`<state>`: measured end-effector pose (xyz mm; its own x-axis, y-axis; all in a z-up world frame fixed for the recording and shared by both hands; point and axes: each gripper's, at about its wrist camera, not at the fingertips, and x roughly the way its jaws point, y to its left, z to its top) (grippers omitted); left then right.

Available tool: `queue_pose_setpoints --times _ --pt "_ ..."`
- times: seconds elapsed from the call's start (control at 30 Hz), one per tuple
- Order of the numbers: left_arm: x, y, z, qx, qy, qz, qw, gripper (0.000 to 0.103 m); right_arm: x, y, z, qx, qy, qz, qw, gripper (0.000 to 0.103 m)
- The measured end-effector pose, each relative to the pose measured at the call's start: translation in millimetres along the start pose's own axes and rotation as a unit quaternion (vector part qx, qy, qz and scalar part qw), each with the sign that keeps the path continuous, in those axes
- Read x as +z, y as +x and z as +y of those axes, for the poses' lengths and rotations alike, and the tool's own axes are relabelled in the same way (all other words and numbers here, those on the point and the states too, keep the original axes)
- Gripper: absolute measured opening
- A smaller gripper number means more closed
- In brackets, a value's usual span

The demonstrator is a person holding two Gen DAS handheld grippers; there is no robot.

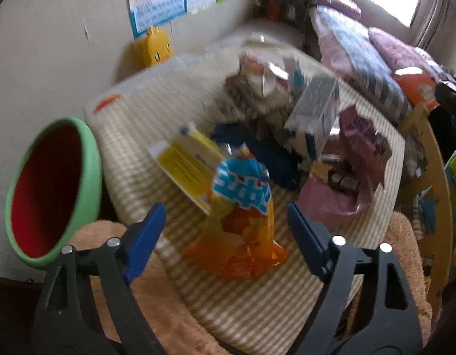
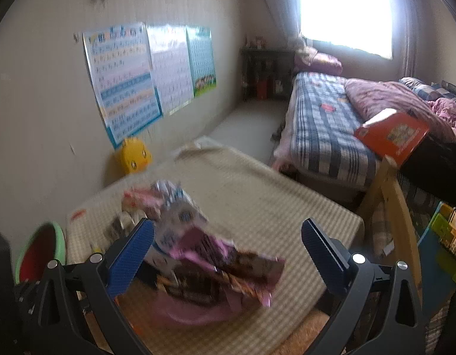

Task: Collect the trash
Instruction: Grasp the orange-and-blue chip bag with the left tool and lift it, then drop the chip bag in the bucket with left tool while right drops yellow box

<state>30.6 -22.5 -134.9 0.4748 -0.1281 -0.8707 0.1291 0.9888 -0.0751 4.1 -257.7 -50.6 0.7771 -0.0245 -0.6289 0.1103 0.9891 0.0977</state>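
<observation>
Snack wrappers lie in a heap on a checked beige mat point(image 1: 157, 112). An orange and blue chip bag point(image 1: 242, 216) lies nearest my left gripper point(image 1: 226, 224), which is open and hovers just above and before it. A yellow and white box point(image 1: 186, 165), a dark blue wrapper point(image 1: 272, 156), a silver-blue carton point(image 1: 316, 109) and a pink bag point(image 1: 355, 162) lie behind. My right gripper point(image 2: 228, 245) is open over the pink bag point(image 2: 228, 263) and the silver-blue carton point(image 2: 177, 219). A green bin with a red inside point(image 1: 50, 189) stands to the left; it also shows in the right wrist view point(image 2: 40, 251).
A yellow duck toy point(image 2: 133, 156) sits against the wall under posters point(image 2: 124, 77). A bed with a plaid cover point(image 2: 322, 124) and an orange book point(image 2: 393, 136) stands on the right. A wooden frame point(image 2: 396, 207) borders the mat. A fuzzy tan rug point(image 1: 169, 310) lies in front.
</observation>
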Motion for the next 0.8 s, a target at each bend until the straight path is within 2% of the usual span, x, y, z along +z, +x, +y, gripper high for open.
queue_pose_setpoints --times 0.1,0.17,0.2,0.23,0.27,0.4,0.57,0.63,0.7,0.73,0.8 --pt "-4 19 0 -0.013 -0.010 0.035 0.9993 0.075 -12 7 -4 0.003 -0.005 0.025 1.000 0.095" --pt "-7 29 1 -0.024 -0.014 0.061 0.9978 0.059 -16 10 -5 0.007 -0.008 0.034 0.999 0.095" --pt "-8 32 2 -0.024 -0.016 0.066 0.9974 0.060 -17 11 -4 0.009 -0.009 0.037 0.999 0.095" --pt "-8 31 2 -0.025 -0.017 0.064 0.9975 0.057 -18 12 -3 0.012 -0.011 0.039 0.999 0.095" --pt "-9 31 2 -0.027 -0.018 0.063 0.9975 0.050 -18 12 -1 0.016 -0.014 0.043 0.999 0.095" --pt "-12 21 9 -0.050 -0.028 0.059 0.9966 0.045 -20 14 15 0.034 -0.040 0.053 0.997 0.095" --pt "-6 -19 36 -0.054 -0.063 0.002 0.9965 0.043 -23 18 43 0.080 -0.074 0.072 0.991 0.095" --pt "-2 -42 54 -0.033 -0.082 -0.038 0.9954 0.043 -25 23 56 0.109 -0.081 0.087 0.987 0.095" --pt "2 -57 71 -0.012 -0.099 -0.067 0.9928 0.043 -27 34 78 0.158 -0.081 0.123 0.976 0.095" --pt "3 -64 80 0.000 -0.108 -0.080 0.9909 0.043 -30 40 89 0.179 -0.087 0.138 0.970 0.091" --pt "4 -78 97 0.025 -0.127 -0.104 0.9861 0.043 -36 49 112 0.197 -0.112 0.158 0.961 0.084"
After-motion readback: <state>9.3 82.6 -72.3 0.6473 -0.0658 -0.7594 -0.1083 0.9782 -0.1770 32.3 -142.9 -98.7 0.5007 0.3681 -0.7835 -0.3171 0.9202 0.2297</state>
